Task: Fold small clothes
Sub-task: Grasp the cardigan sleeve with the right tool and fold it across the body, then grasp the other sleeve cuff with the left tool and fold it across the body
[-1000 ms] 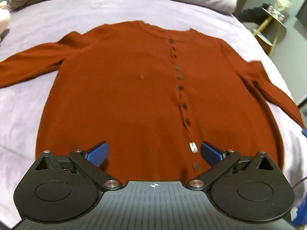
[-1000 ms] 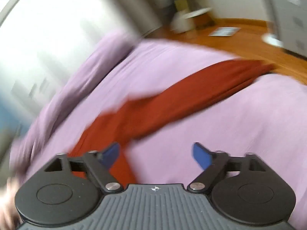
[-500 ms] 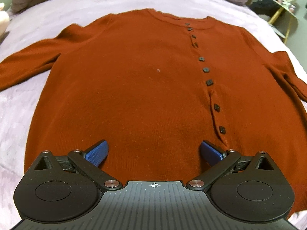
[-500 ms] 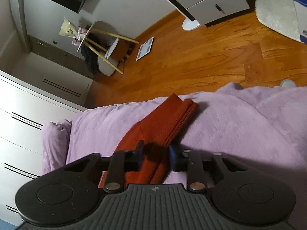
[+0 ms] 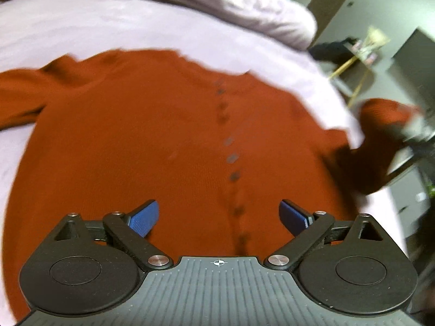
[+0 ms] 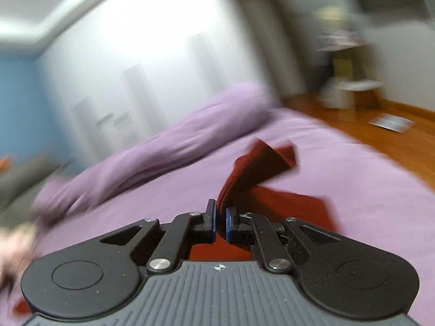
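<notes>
A rust-red buttoned cardigan [image 5: 152, 141] lies front up on the lilac bed cover [image 5: 81, 30]. My left gripper [image 5: 218, 214] is open and empty, hovering over the cardigan's lower hem near the button line. My right gripper [image 6: 220, 224] is shut on the cardigan's right sleeve [image 6: 255, 168] and holds it lifted off the bed, its cuff sticking up. In the left wrist view that raised sleeve [image 5: 380, 133] shows at the right edge with the right gripper blurred beside it. The left sleeve [image 5: 19, 95] lies flat to the left.
A bunched lilac duvet [image 5: 217, 2] lies along the head of the bed. A wooden-legged side table [image 5: 364, 51] stands beyond the bed's right edge. Wooden floor [image 6: 394, 135] lies past the bed; white wardrobe fronts [image 6: 130, 76] are behind it.
My right gripper closed on the right sleeve and has lifted it off the bed, swinging toward the cardigan. My left gripper drifted slightly over the hem and stayed open.
</notes>
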`<state>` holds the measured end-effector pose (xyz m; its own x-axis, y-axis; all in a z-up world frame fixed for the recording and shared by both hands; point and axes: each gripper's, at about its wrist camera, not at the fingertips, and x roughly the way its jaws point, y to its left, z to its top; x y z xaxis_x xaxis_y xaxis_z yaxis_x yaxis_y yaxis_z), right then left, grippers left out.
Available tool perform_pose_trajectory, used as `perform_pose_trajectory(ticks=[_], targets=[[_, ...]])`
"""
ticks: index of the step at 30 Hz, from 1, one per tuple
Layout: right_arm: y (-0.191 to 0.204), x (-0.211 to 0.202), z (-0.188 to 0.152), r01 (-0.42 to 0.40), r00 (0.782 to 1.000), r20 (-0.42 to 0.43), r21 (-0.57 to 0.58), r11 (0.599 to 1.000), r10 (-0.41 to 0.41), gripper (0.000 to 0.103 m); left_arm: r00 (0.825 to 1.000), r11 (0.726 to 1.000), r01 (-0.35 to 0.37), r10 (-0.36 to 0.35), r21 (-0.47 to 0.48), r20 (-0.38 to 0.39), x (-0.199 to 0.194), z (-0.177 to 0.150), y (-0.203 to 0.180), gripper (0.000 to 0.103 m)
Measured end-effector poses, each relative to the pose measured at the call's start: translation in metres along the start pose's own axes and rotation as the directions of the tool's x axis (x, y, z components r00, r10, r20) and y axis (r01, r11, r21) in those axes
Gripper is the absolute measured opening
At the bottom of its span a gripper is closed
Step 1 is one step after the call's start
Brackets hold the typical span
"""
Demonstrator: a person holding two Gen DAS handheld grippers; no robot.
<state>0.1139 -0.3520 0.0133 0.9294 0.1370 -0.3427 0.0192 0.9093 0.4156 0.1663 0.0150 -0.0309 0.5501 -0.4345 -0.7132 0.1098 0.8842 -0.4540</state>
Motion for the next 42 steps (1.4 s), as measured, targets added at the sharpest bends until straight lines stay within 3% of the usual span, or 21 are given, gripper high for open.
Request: perform_pose_trajectory(ticks=[2, 5, 7, 12, 15, 17, 19, 26, 29, 31, 32, 36, 40, 42], targets=[[0.040, 0.018, -0.028, -0.101, 0.993, -0.075, -0.085, 0.991, 0.095, 0.006, 0.999, 0.999, 0.036, -0.037, 0.039, 0.031, 0.001, 0.015, -0.014, 0.097], [0.063, 0.044, -0.063, -0.150, 0.959, -0.254, -0.082, 0.985, 0.125, 0.010, 0.997, 0.994, 0.077, -0.079, 0.072, 0.027, 0.014, 0.030, -0.020, 0.094], [0.060, 0.049, -0.084, -0.122, 0.942, -0.319, -0.045, 0.991, 0.102, 0.011, 0.995, 0.994, 0.102, -0.102, 0.043, -0.008, 0.031, 0.037, -0.015, 0.089], [0.030, 0.031, -0.104, -0.008, 0.941, -0.339, 0.028, 1.000, 0.017, 0.016, 0.970, 0.971, 0.211, -0.222, -0.111, -0.101, 0.077, 0.044, 0.003, 0.069], [0.008, 0.018, -0.104, 0.046, 0.935, -0.354, 0.072, 0.996, -0.018, 0.016, 0.952, 0.953, 0.254, -0.276, -0.164, -0.128, 0.096, 0.042, 0.000, 0.069], [-0.004, 0.013, -0.110, 0.061, 0.933, -0.360, 0.114, 0.992, -0.016, 0.016, 0.951, 0.957, 0.237, -0.263, -0.168, -0.159, 0.108, 0.040, -0.004, 0.068], [-0.011, 0.014, -0.117, 0.062, 0.935, -0.354, 0.156, 0.986, -0.003, 0.016, 0.957, 0.967, 0.179, -0.214, -0.180, -0.197, 0.114, 0.037, -0.004, 0.057], [-0.011, 0.017, -0.122, 0.059, 0.940, -0.342, 0.158, 0.986, -0.001, 0.016, 0.962, 0.972, 0.158, -0.192, -0.174, -0.196, 0.117, 0.038, -0.007, 0.061], [-0.009, 0.018, -0.122, 0.061, 0.942, -0.337, 0.151, 0.987, -0.007, 0.016, 0.965, 0.969, 0.164, -0.196, -0.183, -0.173, 0.121, 0.041, -0.011, 0.057], [-0.010, 0.014, -0.124, 0.060, 0.943, -0.333, 0.146, 0.987, -0.009, 0.016, 0.969, 0.971, 0.155, -0.185, -0.183, -0.166, 0.124, 0.044, -0.008, 0.033], [-0.010, 0.014, -0.124, 0.060, 0.943, -0.332, 0.143, 0.988, -0.009, 0.016, 0.970, 0.973, 0.130, -0.165, -0.192, -0.177, 0.128, 0.046, -0.008, 0.013], [-0.010, 0.013, -0.124, 0.062, 0.944, -0.329, 0.134, 0.989, -0.015, 0.015, 0.968, 0.949, 0.144, -0.194, -0.281, -0.161, 0.133, 0.054, 0.000, 0.008], [-0.011, 0.014, -0.124, 0.070, 0.945, -0.326, 0.127, 0.989, -0.025, 0.015, 0.982, 0.974, 0.170, -0.180, -0.151, -0.059, 0.104, 0.073, -0.012, 0.007], [-0.011, 0.014, -0.123, 0.081, 0.946, -0.323, 0.111, 0.991, -0.041, 0.014, 0.989, 0.987, 0.145, -0.146, -0.063, 0.001, 0.083, 0.086, -0.013, 0.007]])
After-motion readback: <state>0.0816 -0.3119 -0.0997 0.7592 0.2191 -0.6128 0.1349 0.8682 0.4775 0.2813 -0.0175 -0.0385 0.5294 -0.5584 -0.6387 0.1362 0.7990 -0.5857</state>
